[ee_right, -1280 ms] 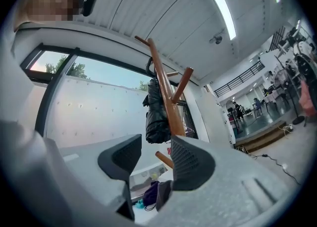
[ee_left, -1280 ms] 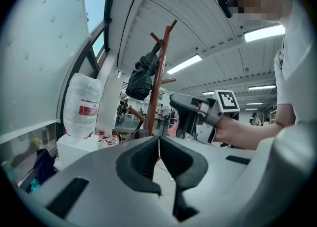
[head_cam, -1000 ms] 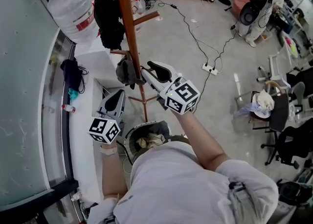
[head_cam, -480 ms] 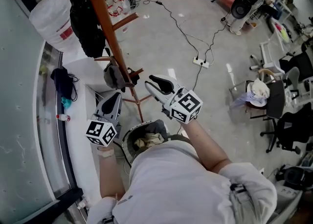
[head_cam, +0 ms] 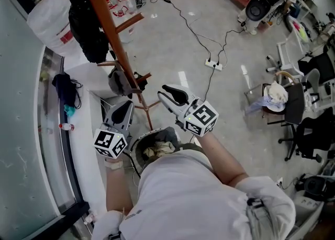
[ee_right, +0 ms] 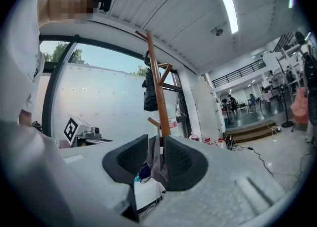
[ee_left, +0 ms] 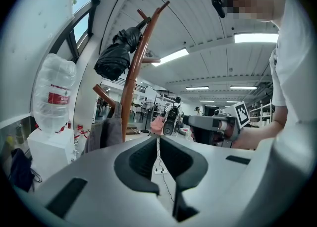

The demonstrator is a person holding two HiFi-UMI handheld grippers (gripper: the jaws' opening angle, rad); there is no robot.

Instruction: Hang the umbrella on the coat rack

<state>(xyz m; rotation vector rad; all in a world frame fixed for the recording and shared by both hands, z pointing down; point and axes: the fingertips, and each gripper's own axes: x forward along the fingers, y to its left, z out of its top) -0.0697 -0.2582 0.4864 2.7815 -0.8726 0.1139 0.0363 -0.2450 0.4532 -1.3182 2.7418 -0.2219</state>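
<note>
— Any sign of the umbrella (ee_left: 115, 57)?

— Hangs folded and black from an upper peg of the coat rack (ee_left: 131, 89), up and ahead-left of the left gripper (ee_left: 157, 139). Shows above the jaw line of the right gripper (ee_right: 157, 144) too, straight ahead on the same wooden pole.

— State of the left gripper?

— Pressed together down to a thin slit, pinching nothing. Held out roughly level, well below the umbrella, left of the pole. Has the right gripper off to its right.

— And of the right?

— Closed as well, and empty. Sits right of the pole, apart from it. Looks past its jaws onto a grey cloth (head_cam: 119, 83) draped over a lower peg, ahead and untouched.

— Anything else close by?

— A big water bottle (ee_left: 55, 97), upside down on a white stand (ee_left: 47, 154), off to the left of the left gripper. A power strip (head_cam: 213, 65) on the floor (head_cam: 172, 40), off to the right of the right gripper.
</note>
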